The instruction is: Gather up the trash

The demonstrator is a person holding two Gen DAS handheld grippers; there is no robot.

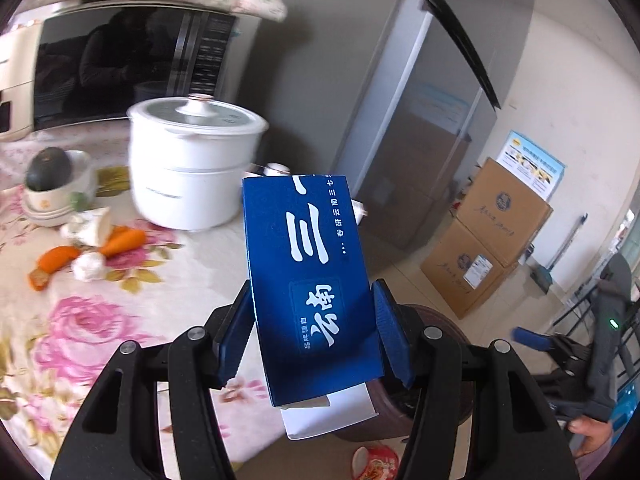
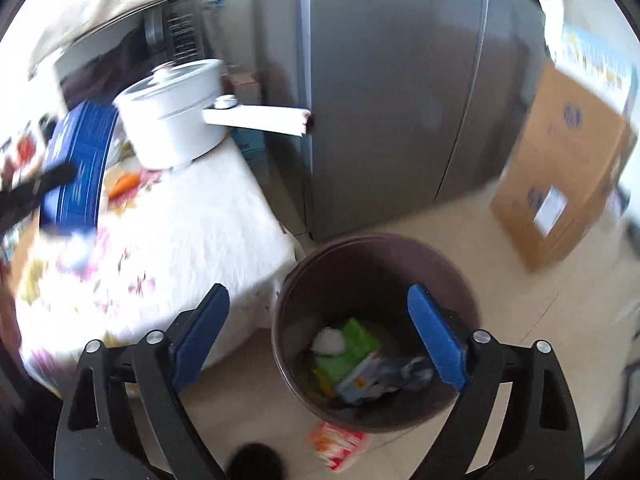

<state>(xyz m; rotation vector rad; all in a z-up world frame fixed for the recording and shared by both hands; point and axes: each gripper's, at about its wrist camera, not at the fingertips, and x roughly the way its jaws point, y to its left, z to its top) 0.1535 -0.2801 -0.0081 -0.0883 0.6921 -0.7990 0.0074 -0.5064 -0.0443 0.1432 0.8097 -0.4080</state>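
My left gripper (image 1: 314, 332) is shut on a blue cardboard box (image 1: 310, 280) with white characters, held above the table edge; the box also shows at the left of the right wrist view (image 2: 80, 164). A dark brown trash bin (image 2: 340, 264) stands on the floor beside the table and holds green wrappers, a white wad and other packaging. Its rim shows behind the box in the left wrist view (image 1: 440, 320). My right gripper (image 2: 320, 340) is open and empty, above the bin's mouth.
A floral-clothed table (image 1: 100, 320) carries a white pot (image 1: 192, 160), carrots (image 1: 120, 242), garlic and a bowl with a dark squash (image 1: 50, 168). A grey fridge (image 2: 400, 100) and cardboard boxes (image 2: 560, 168) stand behind. A red snack wrapper (image 2: 338, 444) lies on the floor by the bin.
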